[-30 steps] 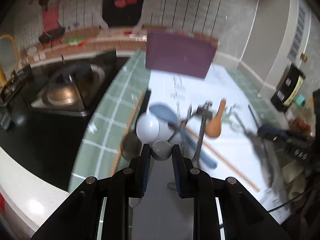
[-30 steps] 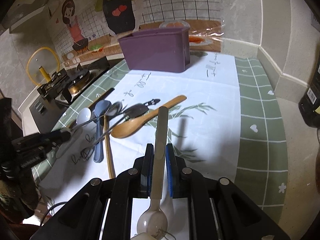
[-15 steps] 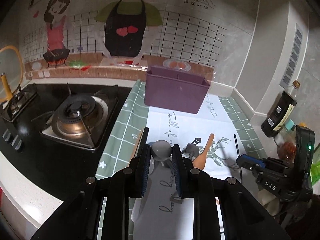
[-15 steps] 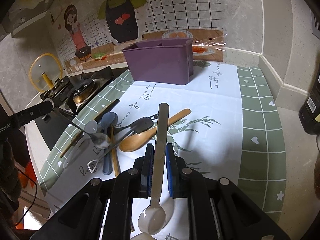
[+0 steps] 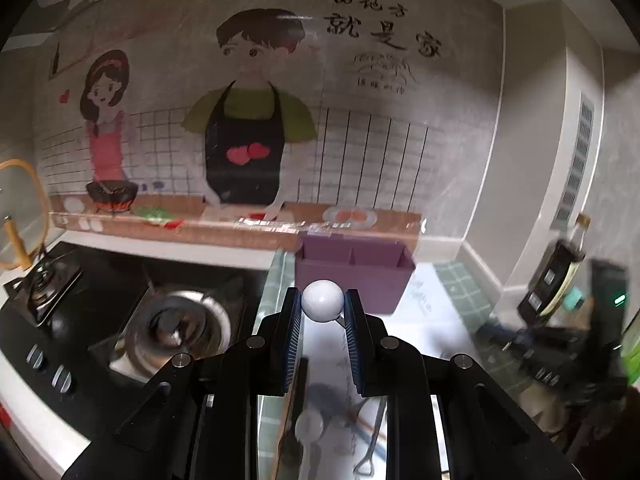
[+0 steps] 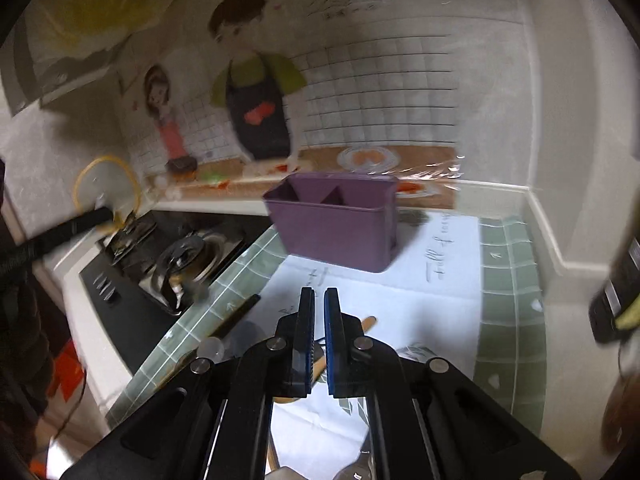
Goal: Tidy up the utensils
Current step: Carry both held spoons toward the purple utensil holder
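Observation:
My left gripper is shut on the round bowl of a white spoon, held up in the air in front of the purple divided bin. Far below it, more utensils lie on the white mat. In the right wrist view, my right gripper has its jaws closing to shut with nothing between them. It hangs above a wooden spoon and points toward the purple bin. The left gripper shows as a blurred black bar at the left.
A gas stove fills the counter left of the green mat. A dark bottle stands at the right wall. A yellow-rimmed lid leans behind the stove. A black stick lies at the mat's left edge.
Both grippers have risen and tipped up toward the wall. The beige spoon handle that the right gripper held is gone from its fingers, which have closed. The left still holds its spoon.

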Motion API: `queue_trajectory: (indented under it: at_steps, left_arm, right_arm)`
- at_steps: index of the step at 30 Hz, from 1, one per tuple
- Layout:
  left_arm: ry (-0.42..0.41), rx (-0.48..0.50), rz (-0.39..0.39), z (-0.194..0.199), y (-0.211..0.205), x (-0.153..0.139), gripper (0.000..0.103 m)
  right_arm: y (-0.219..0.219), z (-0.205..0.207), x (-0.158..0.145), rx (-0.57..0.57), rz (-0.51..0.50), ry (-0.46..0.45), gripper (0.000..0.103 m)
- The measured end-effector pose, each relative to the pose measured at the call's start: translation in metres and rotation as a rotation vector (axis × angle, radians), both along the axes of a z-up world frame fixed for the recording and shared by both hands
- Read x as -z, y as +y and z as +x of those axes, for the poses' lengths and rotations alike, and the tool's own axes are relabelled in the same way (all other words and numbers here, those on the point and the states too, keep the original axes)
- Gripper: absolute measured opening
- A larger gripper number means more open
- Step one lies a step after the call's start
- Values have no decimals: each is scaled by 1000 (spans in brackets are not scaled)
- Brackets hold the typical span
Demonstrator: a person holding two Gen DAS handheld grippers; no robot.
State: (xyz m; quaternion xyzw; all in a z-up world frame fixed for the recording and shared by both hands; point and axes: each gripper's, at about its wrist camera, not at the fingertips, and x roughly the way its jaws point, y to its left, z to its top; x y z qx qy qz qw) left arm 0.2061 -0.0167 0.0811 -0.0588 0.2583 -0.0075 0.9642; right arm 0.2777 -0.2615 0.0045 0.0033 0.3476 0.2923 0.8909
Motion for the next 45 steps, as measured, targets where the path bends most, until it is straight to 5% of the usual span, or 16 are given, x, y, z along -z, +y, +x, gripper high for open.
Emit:
queue_trajectory:
  at_steps: [5, 15, 25, 36, 37, 45]
  left_arm:
    - [18, 15, -22, 10, 9, 6, 23]
    - [100, 1, -34, -7, 5, 41, 23]
    - [167, -5, -52, -22, -9, 63, 23]
    - [162, -16, -62, -24, -11, 63, 22]
    - [154, -15, -60, -21, -10, 60, 22]
    - [16, 8, -36, 11, 5, 0, 22]
  right_arm:
    - [5, 24, 36, -10, -141, 120, 17]
    - [-19, 38, 119, 181, -218, 331, 18]
    - [8, 19, 122, 99, -360, 197, 11]
    - [-18, -3, 40, 111, -70, 43, 10]
    - [-19, -3, 35, 115, -54, 35, 2]
    - [-8, 19, -48, 112, 78, -146, 2]
